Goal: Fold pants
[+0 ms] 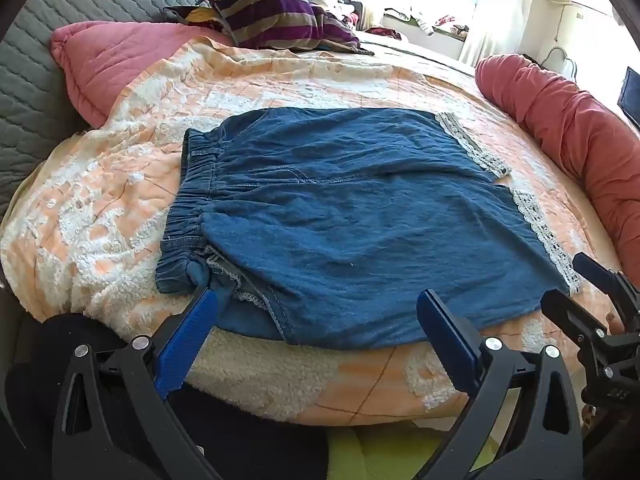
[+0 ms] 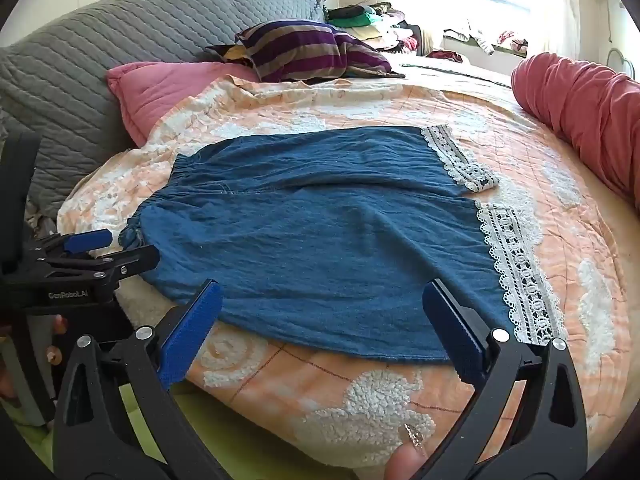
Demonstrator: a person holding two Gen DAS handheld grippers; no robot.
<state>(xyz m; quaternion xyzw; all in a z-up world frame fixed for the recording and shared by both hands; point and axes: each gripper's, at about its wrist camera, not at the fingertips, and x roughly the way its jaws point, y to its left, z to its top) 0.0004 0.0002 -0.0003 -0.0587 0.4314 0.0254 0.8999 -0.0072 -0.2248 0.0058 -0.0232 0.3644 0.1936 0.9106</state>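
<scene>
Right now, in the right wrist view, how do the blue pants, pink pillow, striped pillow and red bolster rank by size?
1. Blue pants, clearly largest.
2. Red bolster, cut off at the edge, so unsure.
3. Striped pillow and pink pillow: look alike, both partly hidden.

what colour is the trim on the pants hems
White openwork lace trim on blue denim-like pants; clearest in the right wrist view.
</scene>
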